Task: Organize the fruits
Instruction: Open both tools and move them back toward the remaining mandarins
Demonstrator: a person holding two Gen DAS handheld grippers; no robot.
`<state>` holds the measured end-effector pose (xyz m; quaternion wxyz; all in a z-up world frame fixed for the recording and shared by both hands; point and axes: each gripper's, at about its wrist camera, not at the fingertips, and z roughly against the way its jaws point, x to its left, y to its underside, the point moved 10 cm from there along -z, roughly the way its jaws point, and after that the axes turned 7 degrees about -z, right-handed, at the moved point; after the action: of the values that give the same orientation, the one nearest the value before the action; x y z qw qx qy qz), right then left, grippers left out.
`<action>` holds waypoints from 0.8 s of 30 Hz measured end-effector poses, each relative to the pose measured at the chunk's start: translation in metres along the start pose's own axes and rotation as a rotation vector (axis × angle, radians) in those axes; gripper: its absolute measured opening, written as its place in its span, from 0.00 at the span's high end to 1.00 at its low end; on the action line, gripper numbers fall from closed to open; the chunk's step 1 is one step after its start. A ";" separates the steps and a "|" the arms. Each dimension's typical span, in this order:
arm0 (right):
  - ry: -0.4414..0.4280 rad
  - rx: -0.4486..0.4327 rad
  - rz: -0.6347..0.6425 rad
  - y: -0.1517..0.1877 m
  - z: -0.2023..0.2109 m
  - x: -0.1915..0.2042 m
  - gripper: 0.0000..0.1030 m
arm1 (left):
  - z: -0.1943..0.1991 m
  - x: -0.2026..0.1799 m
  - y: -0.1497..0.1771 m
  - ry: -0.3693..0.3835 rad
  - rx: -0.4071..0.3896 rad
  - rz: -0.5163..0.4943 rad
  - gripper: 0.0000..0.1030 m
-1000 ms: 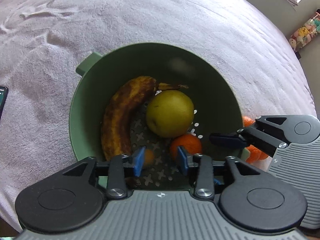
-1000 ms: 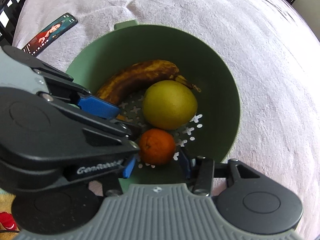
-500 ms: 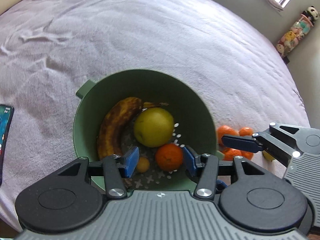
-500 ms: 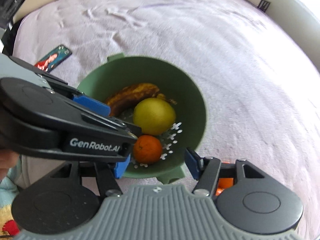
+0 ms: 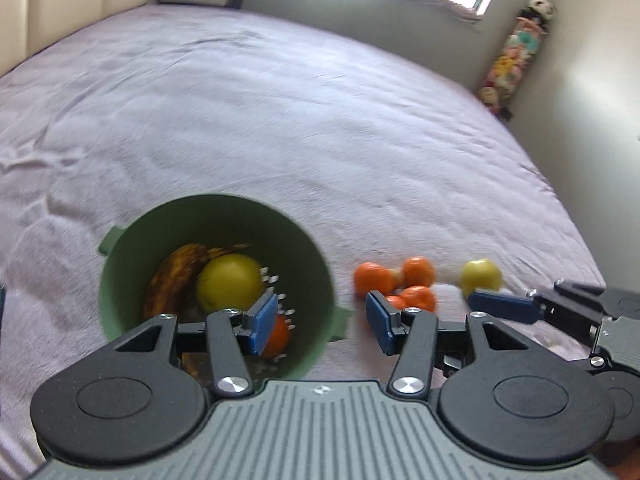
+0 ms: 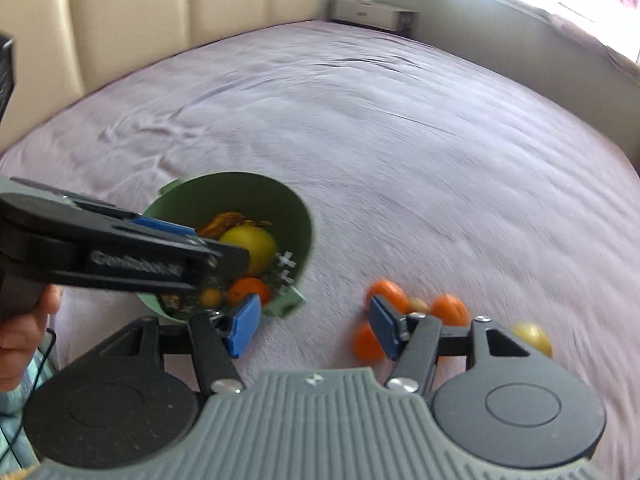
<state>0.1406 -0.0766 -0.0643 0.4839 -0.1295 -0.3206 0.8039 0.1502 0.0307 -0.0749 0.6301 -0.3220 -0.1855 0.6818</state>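
A green colander bowl (image 5: 120,280) (image 6: 298,216) stands on the bed and holds a brown banana (image 5: 168,280), a yellow pear (image 5: 230,286) (image 6: 250,244) and an orange (image 5: 278,336) (image 6: 248,290). Several loose oranges (image 5: 416,272) (image 6: 450,308) and a small yellow fruit (image 5: 480,274) (image 6: 534,336) lie on the sheet right of the bowl. My left gripper (image 5: 322,322) is open and empty, raised near the bowl's right rim. My right gripper (image 6: 314,326) is open and empty between the bowl and the oranges.
A lilac sheet (image 5: 320,120) covers the bed. A padded headboard (image 6: 140,20) stands at the back, and a white box (image 6: 370,10) sits beyond the bed. A stack of plush toys (image 5: 516,44) leans in the far right corner by the window.
Both grippers have pulled up and back from inside the bowl and swung right. The loose oranges and yellow fruit have come into view. Both jaws have opened wider.
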 end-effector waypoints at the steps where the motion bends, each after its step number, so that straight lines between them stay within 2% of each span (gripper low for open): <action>1: 0.001 -0.005 -0.036 0.004 0.004 -0.007 0.43 | 0.001 -0.005 0.000 0.013 -0.009 -0.015 0.42; 8: 0.038 -0.044 -0.266 0.036 0.026 -0.046 0.43 | 0.001 -0.041 0.007 0.073 -0.050 -0.133 0.42; 16: 0.125 -0.066 -0.368 0.061 0.033 -0.086 0.43 | -0.005 -0.072 0.019 0.075 -0.092 -0.280 0.42; 24: 0.145 -0.034 -0.486 0.075 0.017 -0.113 0.43 | -0.022 -0.101 0.035 0.049 -0.095 -0.409 0.42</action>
<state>0.1356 -0.2052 -0.1110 0.6823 -0.1141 -0.3201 0.6473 0.1395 -0.0763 -0.0933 0.7438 -0.3235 -0.2635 0.5221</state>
